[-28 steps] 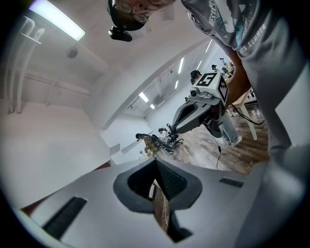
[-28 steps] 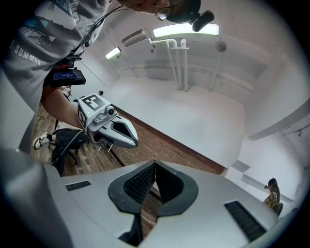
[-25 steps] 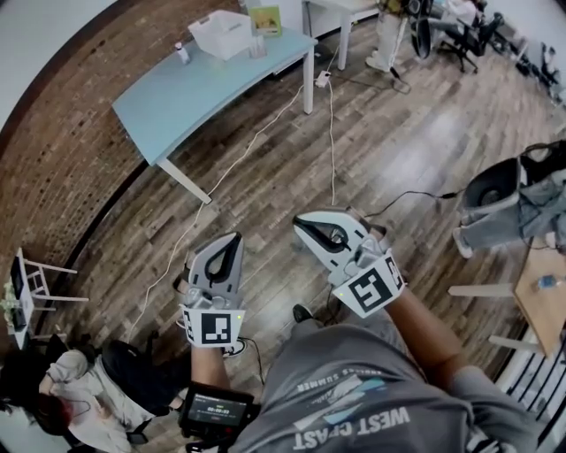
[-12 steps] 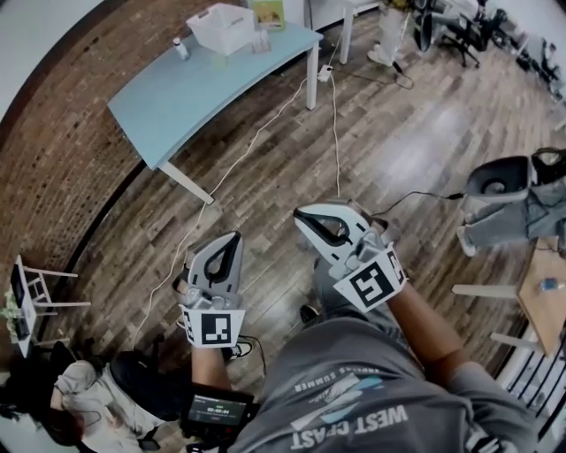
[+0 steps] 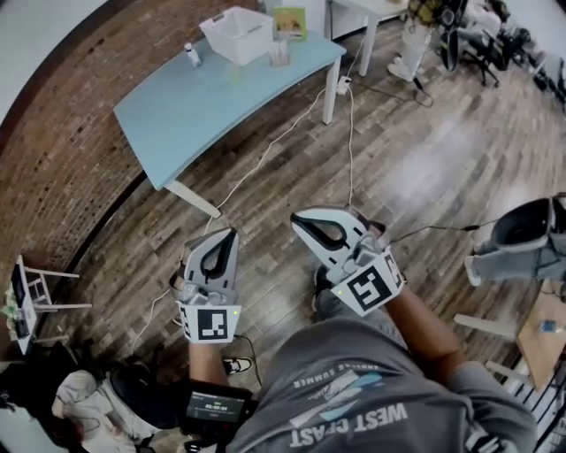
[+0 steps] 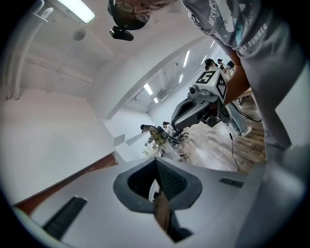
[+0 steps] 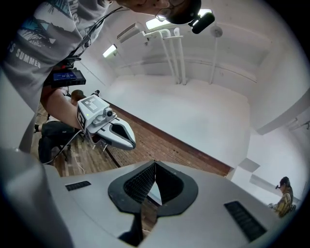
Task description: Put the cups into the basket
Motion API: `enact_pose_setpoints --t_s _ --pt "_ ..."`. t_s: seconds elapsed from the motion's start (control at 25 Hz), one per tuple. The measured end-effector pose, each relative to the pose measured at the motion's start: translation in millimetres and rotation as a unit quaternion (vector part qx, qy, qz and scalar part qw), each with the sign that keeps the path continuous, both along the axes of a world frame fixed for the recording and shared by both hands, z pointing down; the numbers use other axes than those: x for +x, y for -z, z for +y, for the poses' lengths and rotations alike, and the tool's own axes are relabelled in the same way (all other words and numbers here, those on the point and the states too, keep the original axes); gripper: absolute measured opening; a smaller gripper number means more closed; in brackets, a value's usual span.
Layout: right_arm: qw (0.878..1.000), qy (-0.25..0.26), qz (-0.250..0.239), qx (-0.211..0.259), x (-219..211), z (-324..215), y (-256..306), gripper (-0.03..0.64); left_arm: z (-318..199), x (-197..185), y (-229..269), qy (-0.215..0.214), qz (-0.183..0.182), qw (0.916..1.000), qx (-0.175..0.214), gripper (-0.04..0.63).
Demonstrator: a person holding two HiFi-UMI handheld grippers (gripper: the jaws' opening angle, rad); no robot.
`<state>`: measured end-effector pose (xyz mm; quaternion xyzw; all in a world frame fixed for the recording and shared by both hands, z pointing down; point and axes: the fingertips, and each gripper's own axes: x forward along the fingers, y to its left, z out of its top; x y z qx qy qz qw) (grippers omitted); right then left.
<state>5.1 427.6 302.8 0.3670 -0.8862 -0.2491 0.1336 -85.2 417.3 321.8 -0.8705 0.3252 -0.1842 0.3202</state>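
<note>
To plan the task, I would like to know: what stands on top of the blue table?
On the table stand a white basket, a small bottle, a green card and what look like clear cups. The basket's walls hide part of its inside.

The floor (image 5: pixel 424 177) is glossy wood, the wall (image 5: pixel 80 159) rough brick, the basket (image 5: pixel 232 44) plastic.

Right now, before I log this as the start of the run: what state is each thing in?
left gripper, shut, nothing between the jaws.
right gripper, shut, nothing between the jaws.
white basket, upright on the blue table, open side up.
cups, standing beside the white basket, not in it.
small bottle, upright on the blue table.
</note>
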Motion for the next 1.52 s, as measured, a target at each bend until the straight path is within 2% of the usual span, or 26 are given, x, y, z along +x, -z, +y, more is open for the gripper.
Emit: enact_pose_setpoints --t_s 0.36,0.64,0.92,1.36,1.52 --pt "0.999 0.035 -0.002 -0.005 31.0 -100.9 1.3 0.014 -97.6 33.6 4.8 0.031 -0.001 0.9995 -0.003 0.000" --pt "0.999 0.051 -0.013 -0.008 32.0 -146.8 7.9 0.014 -144.2 44.0 4.2 0.041 -0.003 0.9990 -0.019 0.000" --pt "0.999 0.028 -0.011 -0.016 24.1 -205.6 4.1 0.014 -207.4 41.0 7.0 0.015 -0.008 0.9997 -0.015 0.000" --pt "1.000 -0.016 0.005 -0.014 -0.2 -304.0 13.5 0.014 -308.3 18.7 20.8 -0.033 0.024 0.9991 -0.003 0.000" --pt "0.999 -0.028 0.010 -0.013 -12.9 -332.8 13.4 0.014 -335.3 7.0 25.1 -0.042 0.018 0.9990 0.001 0.000"
